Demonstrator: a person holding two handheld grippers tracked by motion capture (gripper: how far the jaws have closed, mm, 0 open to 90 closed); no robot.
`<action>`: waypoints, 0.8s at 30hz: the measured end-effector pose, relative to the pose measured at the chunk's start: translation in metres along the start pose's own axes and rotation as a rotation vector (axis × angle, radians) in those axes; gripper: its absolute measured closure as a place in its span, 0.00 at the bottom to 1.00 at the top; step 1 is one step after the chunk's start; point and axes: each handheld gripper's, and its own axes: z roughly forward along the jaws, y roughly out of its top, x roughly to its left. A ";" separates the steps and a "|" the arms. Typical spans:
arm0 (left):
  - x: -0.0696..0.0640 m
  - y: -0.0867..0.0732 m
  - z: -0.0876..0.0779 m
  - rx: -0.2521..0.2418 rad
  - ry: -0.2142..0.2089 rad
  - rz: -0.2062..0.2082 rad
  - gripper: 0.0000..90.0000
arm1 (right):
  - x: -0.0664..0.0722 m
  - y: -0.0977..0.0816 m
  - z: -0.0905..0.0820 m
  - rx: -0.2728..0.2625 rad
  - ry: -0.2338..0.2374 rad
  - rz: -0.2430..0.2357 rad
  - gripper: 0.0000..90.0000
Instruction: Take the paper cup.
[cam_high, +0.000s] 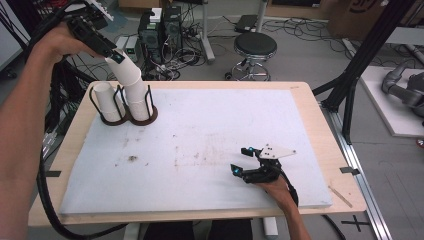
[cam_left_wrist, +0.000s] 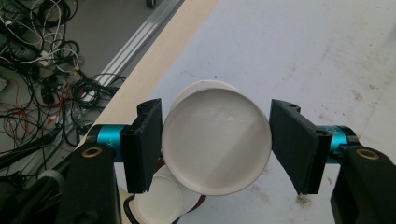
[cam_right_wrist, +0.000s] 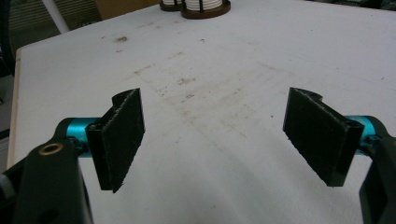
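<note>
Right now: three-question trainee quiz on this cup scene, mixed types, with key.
1. True or false: the left gripper is shut on a cup.
2. Multiple choice: where is the right gripper?
A. over the rack, jaws shut
B. low over the white mat, jaws open, nothing between them
C. holding a cup at the table's near edge
3. Short answer: what stands in the black rack?

Key:
1. True. The jaws clamp its sides, and the high view shows it tilted atop the stack.
2. B.
3. White cups: a single cup in the left ring and the stack in the right ring.
</note>
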 end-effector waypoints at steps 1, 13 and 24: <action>-0.001 0.000 -0.001 0.004 0.003 0.000 0.41 | 0.000 0.000 0.000 0.001 0.002 -0.001 0.24; -0.011 0.002 -0.005 0.004 0.016 0.016 0.41 | 0.001 0.000 0.000 0.003 0.000 -0.001 0.24; -0.019 0.002 -0.024 -0.064 0.061 0.024 0.41 | 0.001 0.000 0.000 0.002 0.001 -0.004 0.24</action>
